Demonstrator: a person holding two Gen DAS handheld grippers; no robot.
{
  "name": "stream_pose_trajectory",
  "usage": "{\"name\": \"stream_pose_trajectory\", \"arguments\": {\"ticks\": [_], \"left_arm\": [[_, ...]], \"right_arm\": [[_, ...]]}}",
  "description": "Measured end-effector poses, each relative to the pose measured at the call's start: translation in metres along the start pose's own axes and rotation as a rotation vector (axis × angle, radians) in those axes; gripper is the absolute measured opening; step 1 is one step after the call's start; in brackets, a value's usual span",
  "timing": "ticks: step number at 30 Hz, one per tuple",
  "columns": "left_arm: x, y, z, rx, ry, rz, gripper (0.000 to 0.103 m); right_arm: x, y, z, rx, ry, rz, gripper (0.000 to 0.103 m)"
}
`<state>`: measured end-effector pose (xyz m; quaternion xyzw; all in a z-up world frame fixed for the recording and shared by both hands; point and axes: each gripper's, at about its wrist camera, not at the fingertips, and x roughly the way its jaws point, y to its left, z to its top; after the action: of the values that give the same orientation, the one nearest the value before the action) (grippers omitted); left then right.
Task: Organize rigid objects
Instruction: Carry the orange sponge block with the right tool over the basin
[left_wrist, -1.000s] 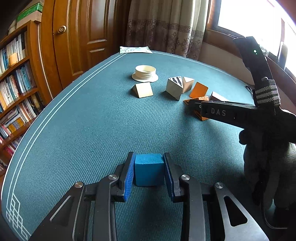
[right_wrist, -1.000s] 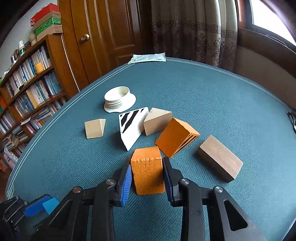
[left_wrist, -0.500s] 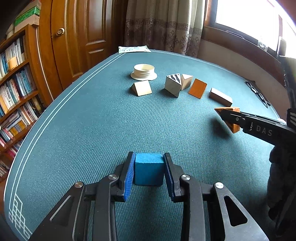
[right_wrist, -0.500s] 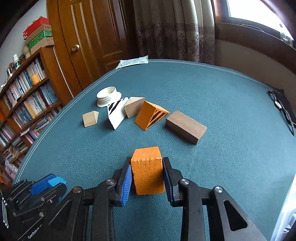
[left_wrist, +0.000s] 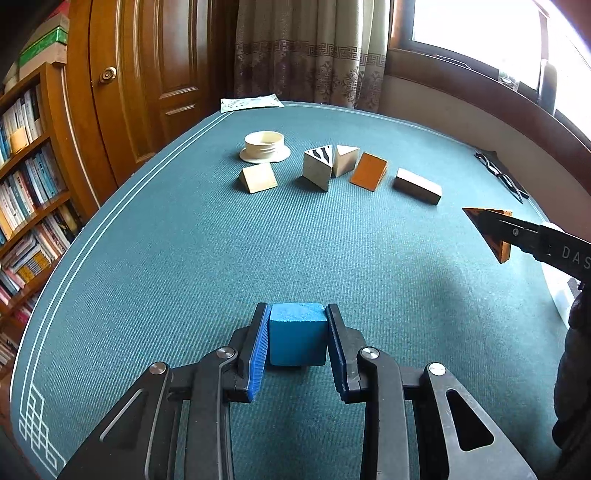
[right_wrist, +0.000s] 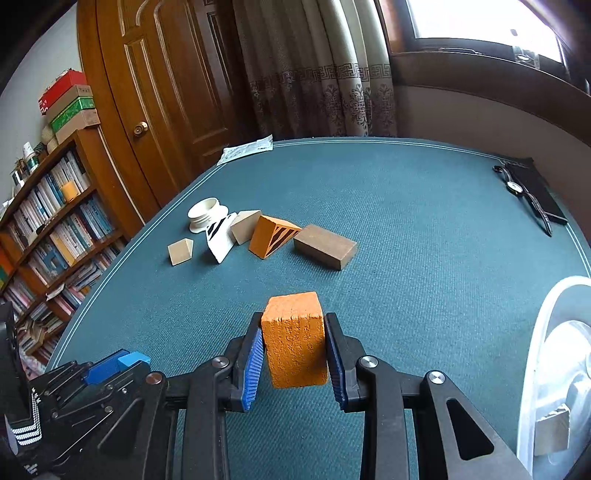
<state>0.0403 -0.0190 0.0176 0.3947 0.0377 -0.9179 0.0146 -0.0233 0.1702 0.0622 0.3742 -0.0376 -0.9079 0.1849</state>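
Observation:
My left gripper (left_wrist: 297, 338) is shut on a blue cube (left_wrist: 297, 332) and holds it above the green table (left_wrist: 184, 258). My right gripper (right_wrist: 294, 350) is shut on an orange block (right_wrist: 295, 347), held above the table; it shows at the right edge of the left wrist view (left_wrist: 491, 230). Further off lie a tan wedge (left_wrist: 258, 178), a zebra-striped wedge (left_wrist: 317, 166), a pale wedge (left_wrist: 344, 159), an orange wedge (left_wrist: 368, 171) and a brown block (left_wrist: 417, 185).
A white round dish (left_wrist: 264, 147) stands behind the wedges. A white container (right_wrist: 554, 369) sits at the right edge of the right wrist view. A watch and dark case (right_wrist: 532, 195) lie far right. A paper (left_wrist: 251, 103) lies at the far edge. Bookshelves stand left.
Both grippers have drawn back from the row of blocks with their blocks held. The right gripper moved rightward, and the white container has come into its view.

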Motion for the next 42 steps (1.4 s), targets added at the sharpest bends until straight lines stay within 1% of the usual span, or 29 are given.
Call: {"name": "stream_pose_trajectory", "arguments": {"ticks": [6,12,18,24,28,33,38,42], "left_arm": [[-0.008,-0.021,0.009,0.034,-0.027,-0.025,0.031],[-0.015,-0.049,0.016,0.084,-0.053,-0.061,0.031],[-0.018,-0.074,0.023,0.126,-0.069,-0.1,0.031],[-0.02,-0.098,0.029,0.169,-0.079,-0.142,0.031],[-0.021,-0.112,0.031,0.19,-0.085,-0.171,0.031],[-0.026,-0.125,0.032,0.213,-0.095,-0.195,0.031],[-0.027,-0.135,0.034,0.228,-0.1,-0.21,0.031],[-0.029,-0.145,0.036,0.247,-0.107,-0.225,0.031]], "right_arm": [[-0.022,-0.02,-0.004,0.057,-0.041,-0.023,0.033],[-0.045,-0.048,-0.01,0.123,-0.082,-0.069,0.033],[-0.072,-0.081,-0.019,0.185,-0.115,-0.143,0.033],[-0.102,-0.113,-0.036,0.26,-0.134,-0.227,0.033],[-0.115,-0.132,-0.048,0.309,-0.135,-0.28,0.033],[-0.124,-0.151,-0.065,0.355,-0.114,-0.334,0.033],[-0.127,-0.163,-0.081,0.388,-0.086,-0.36,0.033],[-0.128,-0.17,-0.087,0.41,-0.077,-0.366,0.034]]}}
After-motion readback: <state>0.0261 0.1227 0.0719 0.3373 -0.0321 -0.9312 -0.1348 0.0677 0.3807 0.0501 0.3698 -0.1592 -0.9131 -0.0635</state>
